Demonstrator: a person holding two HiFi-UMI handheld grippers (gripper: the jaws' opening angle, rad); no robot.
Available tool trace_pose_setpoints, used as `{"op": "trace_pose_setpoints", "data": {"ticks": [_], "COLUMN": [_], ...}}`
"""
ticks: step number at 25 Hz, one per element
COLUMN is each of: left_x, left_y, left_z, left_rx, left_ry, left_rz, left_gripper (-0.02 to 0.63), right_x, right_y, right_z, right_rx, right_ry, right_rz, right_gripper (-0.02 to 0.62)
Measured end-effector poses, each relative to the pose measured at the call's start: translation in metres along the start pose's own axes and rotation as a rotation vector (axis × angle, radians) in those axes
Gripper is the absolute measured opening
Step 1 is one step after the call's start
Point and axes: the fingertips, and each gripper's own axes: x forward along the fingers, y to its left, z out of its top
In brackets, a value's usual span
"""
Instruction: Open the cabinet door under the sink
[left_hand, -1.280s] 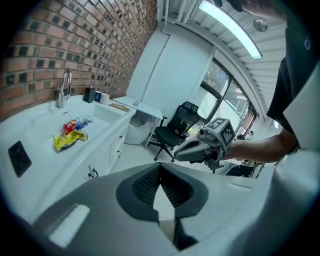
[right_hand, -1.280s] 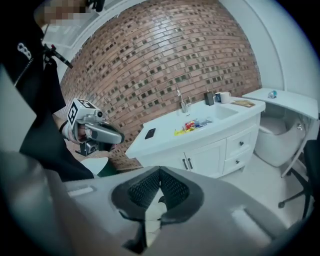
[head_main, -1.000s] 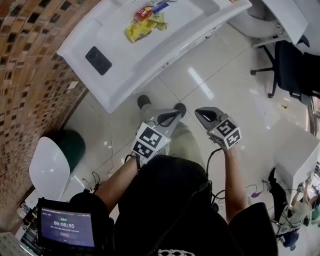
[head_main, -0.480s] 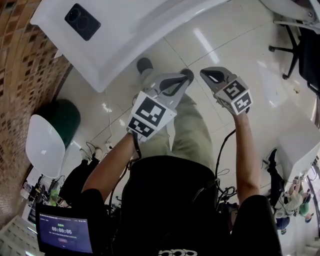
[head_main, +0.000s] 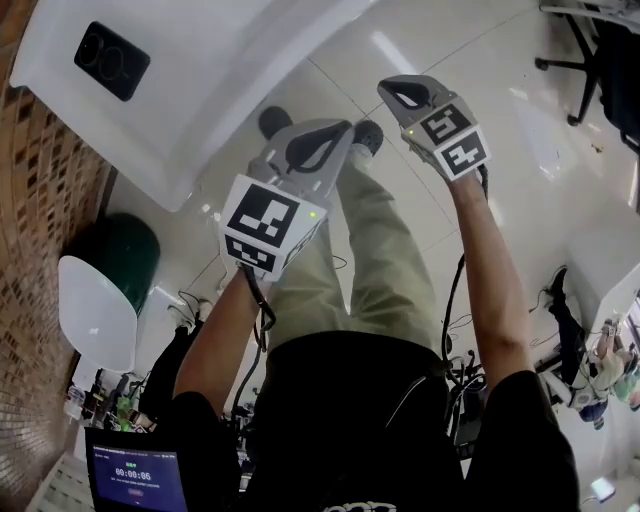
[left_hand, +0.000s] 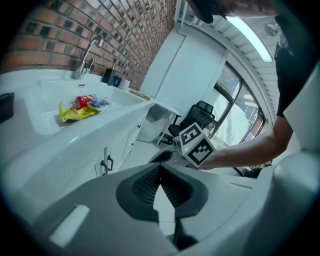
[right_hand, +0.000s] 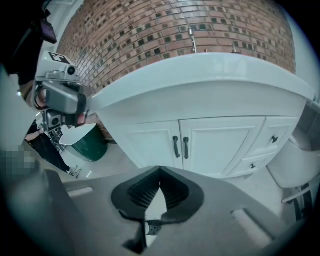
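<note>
The white under-sink cabinet shows in the right gripper view, both doors closed: the left door (right_hand: 150, 142) and the right door (right_hand: 222, 137), with a pair of black handles (right_hand: 181, 147) at the seam. My right gripper (right_hand: 160, 170) is shut with nothing in it and points at those doors from some way back. My left gripper (left_hand: 160, 166) is also shut and holds nothing; beyond it the cabinet handles (left_hand: 107, 164) appear small under the counter. In the head view the left gripper (head_main: 346, 127) and right gripper (head_main: 386, 87) hover side by side above the floor.
A white sink counter (head_main: 220, 90) carries a black phone (head_main: 112, 60); a yellow packet (left_hand: 79, 111) lies in the basin by the faucet (left_hand: 87, 55). A green bin (right_hand: 92, 142) with a white lid (head_main: 95, 310) stands left of the cabinet. A black office chair (head_main: 600, 60) is at the right.
The head view has swung, so the counter has slid up and left in it. Both grippers sit higher and larger in view, still shut and side by side.
</note>
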Motion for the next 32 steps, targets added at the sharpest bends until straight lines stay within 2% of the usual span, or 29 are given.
{"op": "trace_pose_setpoints", "data": {"ticks": [6,10,11,12,13,18,23,32], "left_x": [-0.002,0.006,0.008,0.010,0.013,0.026,0.034,0.039], "left_y": [0.006,-0.003,-0.004,-0.003,-0.003,0.001,0.003,0.022], "left_z": [-0.012,-0.010,-0.007,-0.005,-0.002,0.010,0.014,0.017], "left_rx": [-0.024,0.002,0.013,0.021,0.026,0.055,0.050,0.028], "left_ry": [0.022,0.045,0.050,0.056,0.061,0.076,0.077,0.101], "left_rz": [-0.012,-0.033,-0.039,-0.046,-0.052,-0.082,-0.087,-0.080], "left_gripper": [0.015,0.015,0.016,0.016,0.016,0.015,0.015,0.016], "right_x": [0.047,0.066,0.071,0.075,0.079,0.097,0.109,0.131], "right_y": [-0.035,-0.052,-0.056,-0.059,-0.061,-0.072,-0.078,-0.087], "right_z": [0.004,0.006,0.008,0.009,0.009,0.007,0.003,0.035], "right_rx": [0.060,0.056,0.054,0.050,0.044,0.026,0.038,0.019], "right_ry": [-0.027,-0.039,-0.040,-0.039,-0.036,-0.012,-0.001,-0.028], "right_rz": [-0.091,-0.121,-0.130,-0.139,-0.144,-0.150,-0.140,-0.137], "right_gripper": [-0.008,-0.008,0.010,0.055,0.064,0.069,0.069,0.069]}}
